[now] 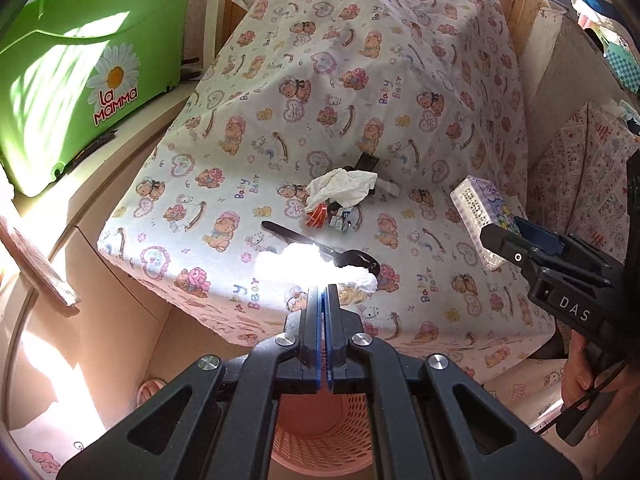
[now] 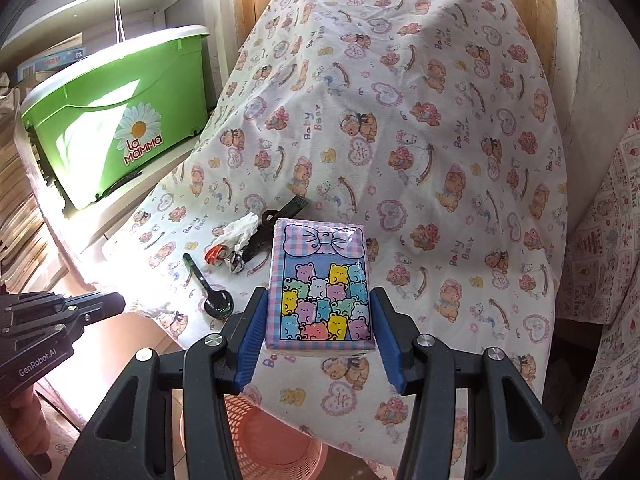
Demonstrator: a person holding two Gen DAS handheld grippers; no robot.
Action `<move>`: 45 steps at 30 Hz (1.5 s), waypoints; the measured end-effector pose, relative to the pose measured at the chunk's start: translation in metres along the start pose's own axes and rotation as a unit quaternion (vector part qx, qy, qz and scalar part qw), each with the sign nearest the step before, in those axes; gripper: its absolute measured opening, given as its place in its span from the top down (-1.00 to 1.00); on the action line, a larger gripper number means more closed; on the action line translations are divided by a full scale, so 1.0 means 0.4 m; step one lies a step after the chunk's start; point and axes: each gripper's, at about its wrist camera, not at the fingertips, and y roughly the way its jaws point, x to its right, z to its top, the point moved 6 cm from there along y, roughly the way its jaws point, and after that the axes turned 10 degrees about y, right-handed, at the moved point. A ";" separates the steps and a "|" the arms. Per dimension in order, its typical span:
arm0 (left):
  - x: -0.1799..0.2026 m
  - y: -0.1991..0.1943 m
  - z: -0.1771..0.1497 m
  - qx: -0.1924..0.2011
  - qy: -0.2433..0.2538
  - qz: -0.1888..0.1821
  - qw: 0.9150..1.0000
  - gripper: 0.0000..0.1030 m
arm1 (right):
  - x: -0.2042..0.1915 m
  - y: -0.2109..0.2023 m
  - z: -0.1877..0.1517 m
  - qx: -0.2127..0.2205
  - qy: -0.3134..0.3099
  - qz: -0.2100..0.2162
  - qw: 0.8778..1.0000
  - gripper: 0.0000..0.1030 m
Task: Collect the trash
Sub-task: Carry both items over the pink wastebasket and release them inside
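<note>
My left gripper (image 1: pixel 323 289) is shut on a white crumpled tissue (image 1: pixel 320 262), held at the near edge of the cloth-covered table (image 1: pixel 280 92), above the pink basket (image 1: pixel 320 432). My right gripper (image 2: pixel 318 300) is shut on a tissue pack printed with coloured bears (image 2: pixel 320 280); the pack also shows in the left wrist view (image 1: pixel 478 216). On the table lie a crumpled white tissue (image 1: pixel 344 186), a red-and-white wrapper (image 1: pixel 318 214), a small foil scrap (image 1: pixel 342 222) and a black spoon (image 1: pixel 316 244). The same pile shows in the right wrist view (image 2: pixel 236 236).
A green "La Mamma" bucket (image 1: pixel 76 76) stands on a shelf at the left. The pink basket (image 2: pixel 264 436) sits on the floor under the table's near edge. A black comb (image 2: pixel 288 208) lies behind the pile. A patterned cloth (image 2: pixel 608 320) hangs at the right.
</note>
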 end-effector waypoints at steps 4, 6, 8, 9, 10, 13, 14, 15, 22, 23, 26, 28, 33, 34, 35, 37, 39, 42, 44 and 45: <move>0.003 0.024 -0.034 -0.037 -0.003 -0.013 0.999 0.99 | -0.037 -0.028 -0.045 -0.009 0.004 0.023 1.000 -0.03; 0.011 0.043 -0.053 -0.064 0.013 -0.010 0.998 0.99 | -0.055 -0.043 -0.071 -0.013 0.007 0.034 0.999 -0.03; 0.011 0.051 -0.066 -0.070 0.016 0.001 0.997 0.99 | -0.075 -0.058 -0.098 -0.018 0.004 0.045 0.999 -0.03; 0.013 0.054 -0.071 -0.074 0.018 -0.002 0.997 0.99 | -0.085 -0.065 -0.112 -0.021 0.002 0.050 0.999 -0.03; 0.014 0.056 -0.075 -0.079 0.018 -0.005 0.997 0.99 | -0.095 -0.071 -0.125 -0.024 0.000 0.055 0.998 -0.03; 0.018 0.066 -0.088 -0.095 0.017 -0.013 0.995 0.99 | -0.119 -0.083 -0.163 -0.031 -0.003 0.065 0.997 -0.03; 0.019 0.070 -0.094 -0.101 0.017 -0.015 0.995 0.99 | -0.124 -0.085 -0.174 -0.033 -0.004 0.066 0.997 -0.03; 0.019 0.075 -0.100 -0.108 0.016 -0.018 0.994 0.99 | -0.129 -0.087 -0.185 -0.035 -0.006 0.066 0.997 -0.03; 0.022 0.136 -0.162 -0.180 -0.016 -0.039 0.983 0.99 | -0.146 -0.063 -0.250 -0.066 -0.029 0.063 0.995 -0.03; 0.022 0.152 -0.175 -0.195 -0.027 -0.052 0.979 0.99 | -0.147 -0.055 -0.260 -0.072 -0.032 0.059 0.995 -0.03; 0.003 0.192 -0.207 -0.226 -0.063 -0.066 0.970 0.99 | -0.152 -0.031 -0.288 -0.096 -0.038 0.056 0.993 -0.03; -0.014 0.214 -0.222 -0.242 -0.078 -0.071 0.965 0.99 | -0.159 -0.016 -0.310 -0.110 -0.044 0.058 0.991 -0.03; -0.023 0.267 -0.255 -0.269 -0.097 -0.073 0.955 0.99 | -0.172 0.049 -0.383 -0.167 -0.050 0.055 0.983 -0.03; -0.027 0.276 -0.259 -0.270 -0.095 -0.063 0.956 0.99 | -0.170 0.063 -0.397 -0.179 -0.044 0.054 0.981 -0.03; -0.033 0.288 -0.265 -0.274 -0.097 -0.054 0.955 0.99 | -0.165 0.077 -0.407 -0.186 -0.034 0.051 0.981 -0.03; -0.040 0.310 -0.283 -0.287 -0.106 -0.057 0.950 0.99 | -0.153 0.107 -0.430 -0.207 -0.013 0.049 0.977 -0.03; -0.046 0.337 -0.306 -0.302 -0.111 -0.056 0.945 0.98 | -0.143 0.142 -0.462 -0.235 -0.004 0.043 0.971 -0.03; -0.055 0.367 -0.337 -0.320 -0.100 -0.039 0.941 0.99 | -0.137 0.188 -0.507 -0.262 -0.014 0.022 0.965 -0.03; -0.058 0.386 -0.359 -0.331 -0.099 -0.033 0.938 0.98 | -0.138 0.217 -0.536 -0.275 -0.029 0.009 0.961 -0.03; -0.059 0.394 -0.369 -0.336 -0.100 -0.031 0.936 0.98 | -0.139 0.231 -0.552 -0.281 -0.035 0.002 0.959 -0.03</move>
